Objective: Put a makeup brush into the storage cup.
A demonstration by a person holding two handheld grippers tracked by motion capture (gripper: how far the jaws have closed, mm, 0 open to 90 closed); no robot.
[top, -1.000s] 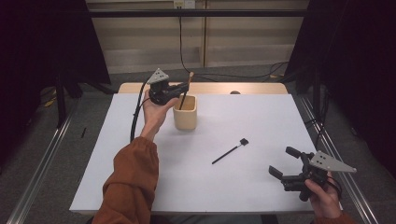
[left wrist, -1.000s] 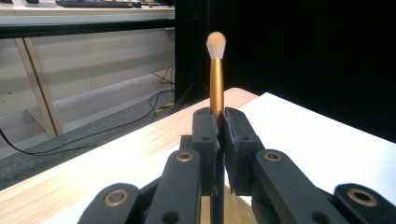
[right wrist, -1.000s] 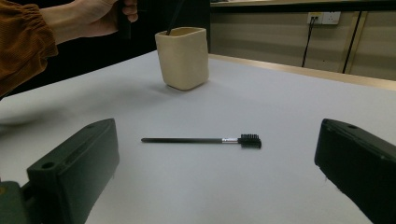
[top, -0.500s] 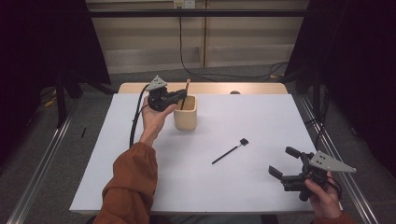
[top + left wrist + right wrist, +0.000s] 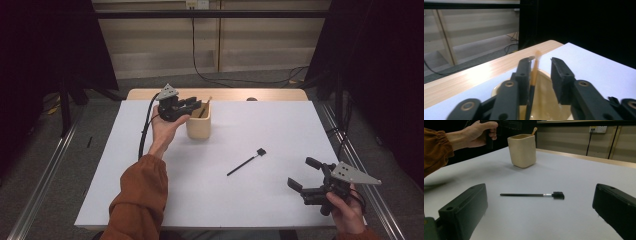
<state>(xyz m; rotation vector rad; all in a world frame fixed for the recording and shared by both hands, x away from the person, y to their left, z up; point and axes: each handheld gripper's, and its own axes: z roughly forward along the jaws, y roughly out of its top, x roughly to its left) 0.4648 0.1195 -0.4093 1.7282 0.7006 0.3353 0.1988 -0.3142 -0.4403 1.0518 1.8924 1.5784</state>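
A cream cup [image 5: 199, 124] stands at the back left of the white table [image 5: 280, 125]. Just over its rim hovers my left gripper [image 5: 192, 104], whose jaws have just been opening and now stand apart. A thin brush with an orange handle [image 5: 534, 70] stands in the cup [image 5: 544, 100] between the jaws, leaning against the left one with no pad pressing on it. Its tip [image 5: 534, 130] pokes above the cup [image 5: 522, 150]. A black brush [image 5: 246, 162] lies flat mid-table. My right gripper [image 5: 306, 175] is open near the front right, facing the black brush [image 5: 531, 195].
The table's wooden back edge [image 5: 235, 94] runs behind the cup. Cables lie on the floor beyond it. Bare white tabletop spreads between the cup, the black brush and the right gripper [image 5: 541, 202].
The left gripper sank toward the cup and its jaws parted. The orange-handled brush dropped lower into the cup. The right gripper stayed still.
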